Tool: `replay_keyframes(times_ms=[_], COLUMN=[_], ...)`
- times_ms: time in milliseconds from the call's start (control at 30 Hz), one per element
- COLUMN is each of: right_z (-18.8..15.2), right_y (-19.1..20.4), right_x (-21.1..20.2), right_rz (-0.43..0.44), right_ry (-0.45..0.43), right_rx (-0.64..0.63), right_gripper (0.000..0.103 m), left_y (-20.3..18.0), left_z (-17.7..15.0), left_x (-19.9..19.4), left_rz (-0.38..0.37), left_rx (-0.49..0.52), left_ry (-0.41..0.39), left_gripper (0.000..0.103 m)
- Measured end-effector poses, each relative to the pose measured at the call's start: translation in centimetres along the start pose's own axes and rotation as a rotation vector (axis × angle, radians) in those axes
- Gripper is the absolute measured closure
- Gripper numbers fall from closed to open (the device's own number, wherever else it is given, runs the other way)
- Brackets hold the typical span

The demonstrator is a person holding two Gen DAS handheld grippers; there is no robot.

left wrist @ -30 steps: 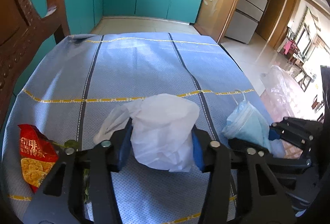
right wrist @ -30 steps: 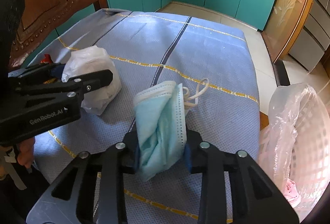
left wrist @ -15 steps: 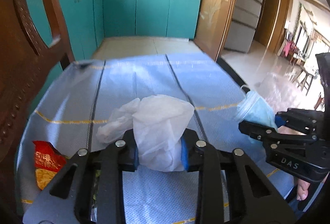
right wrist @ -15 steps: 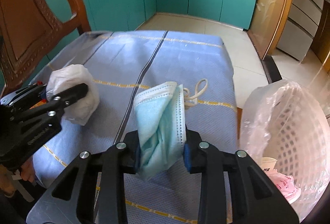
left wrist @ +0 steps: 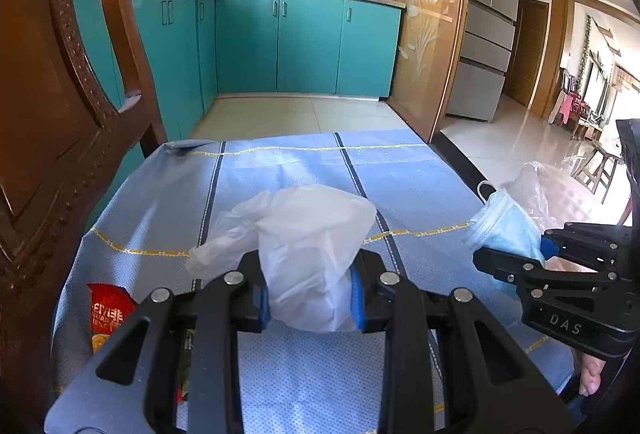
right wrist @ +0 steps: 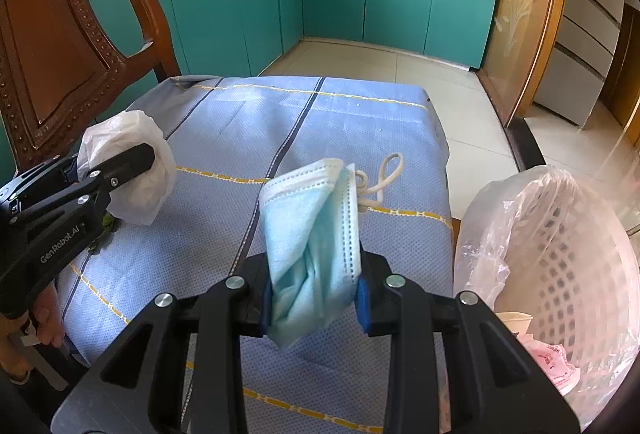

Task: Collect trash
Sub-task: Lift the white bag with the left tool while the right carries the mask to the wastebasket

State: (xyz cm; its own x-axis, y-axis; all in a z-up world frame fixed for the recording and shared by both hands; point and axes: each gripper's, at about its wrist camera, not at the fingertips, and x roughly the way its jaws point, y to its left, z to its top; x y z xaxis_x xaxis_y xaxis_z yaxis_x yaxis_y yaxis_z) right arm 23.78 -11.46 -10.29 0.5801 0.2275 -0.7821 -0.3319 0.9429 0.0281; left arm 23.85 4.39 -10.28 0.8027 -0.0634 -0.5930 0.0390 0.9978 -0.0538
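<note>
Above the table (right wrist: pixel 224 234) my 2 grippers clamp trash: left gripper (left wrist: pixel 311 300), jaws just closed, pinches a white bag (left wrist: pixel 308 254); right gripper (right wrist: pixel 316 308) pinches a mask (right wrist: pixel 308 242). Neither binned yet in the basket (right wrist: pixel 568 258); red wrapper (left wrist: pixel 108 310) remains.

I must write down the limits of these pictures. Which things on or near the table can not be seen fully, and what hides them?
- Red snack wrapper: left wrist view, lower part behind the left gripper; print too small to read.
- Green scrap: right wrist view, mostly behind the left gripper; unidentifiable.
- White lattice waste basket with clear liner: right wrist view, cut by the edge; contents partly hidden by the right gripper.
</note>
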Motion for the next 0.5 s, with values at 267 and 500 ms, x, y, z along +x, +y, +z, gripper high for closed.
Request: replay_keyframes(times_ms=[267,500], right_z=[0.0,0.4], right_y=[0.5,0.7], right_x=[-0.5,-1.2], right_rz=[0.001,0.017], right_ry=[-0.029,-0.059], right_rx=[-0.016,-0.008], right_gripper=[0.071,0.071], left_y=[0.0,-0.5], left_z=[0.1,0.6], left_x=[-0.3,-2.1], left_rz=[0.007,0.032], left_rx=[-0.008,0.005], left_ry=[-0.001,-0.039], left_gripper=[0.073,0.073])
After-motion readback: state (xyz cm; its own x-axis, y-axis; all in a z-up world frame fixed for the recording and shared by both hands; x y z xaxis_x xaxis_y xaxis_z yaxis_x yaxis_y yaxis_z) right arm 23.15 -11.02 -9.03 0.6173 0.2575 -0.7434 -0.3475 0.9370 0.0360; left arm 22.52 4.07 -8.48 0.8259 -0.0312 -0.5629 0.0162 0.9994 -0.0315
